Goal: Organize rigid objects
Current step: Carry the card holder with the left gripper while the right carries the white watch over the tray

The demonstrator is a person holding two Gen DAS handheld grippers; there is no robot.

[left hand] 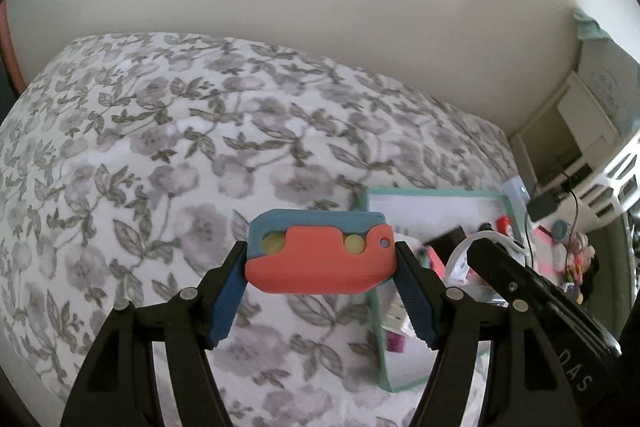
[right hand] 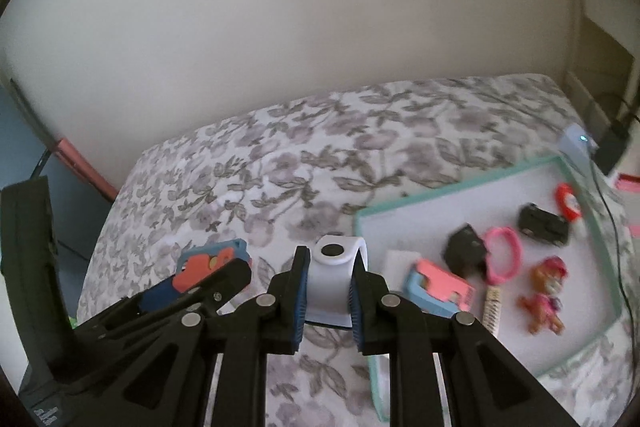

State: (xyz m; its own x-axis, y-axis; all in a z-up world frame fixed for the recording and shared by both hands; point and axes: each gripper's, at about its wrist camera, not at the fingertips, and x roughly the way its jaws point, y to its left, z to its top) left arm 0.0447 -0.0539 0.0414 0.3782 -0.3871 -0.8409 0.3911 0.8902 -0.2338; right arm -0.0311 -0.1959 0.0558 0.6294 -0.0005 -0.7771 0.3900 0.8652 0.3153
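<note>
My left gripper point(left hand: 320, 259) is shut on a coral-and-blue plastic toy point(left hand: 320, 253) and holds it above the floral bedspread. It also shows in the right wrist view point(right hand: 208, 265). My right gripper point(right hand: 329, 287) is shut on a white band with a dark round button point(right hand: 334, 267), held just left of the teal-framed white board point(right hand: 452, 205). On the board lie a second coral-and-blue toy point(right hand: 440, 293), a black car key point(right hand: 466, 253), a pink ring point(right hand: 504, 259), a black block point(right hand: 542, 225), a red-white ring point(right hand: 568, 205) and a small pink figure point(right hand: 546, 303).
The floral bedspread point(left hand: 160, 155) covers the bed, with a plain wall behind. A small white device with a lit dot point(right hand: 576, 141) and a black cable point(right hand: 612, 227) sit at the board's far corner. White shelves and a basket point(left hand: 616, 175) stand right of the bed.
</note>
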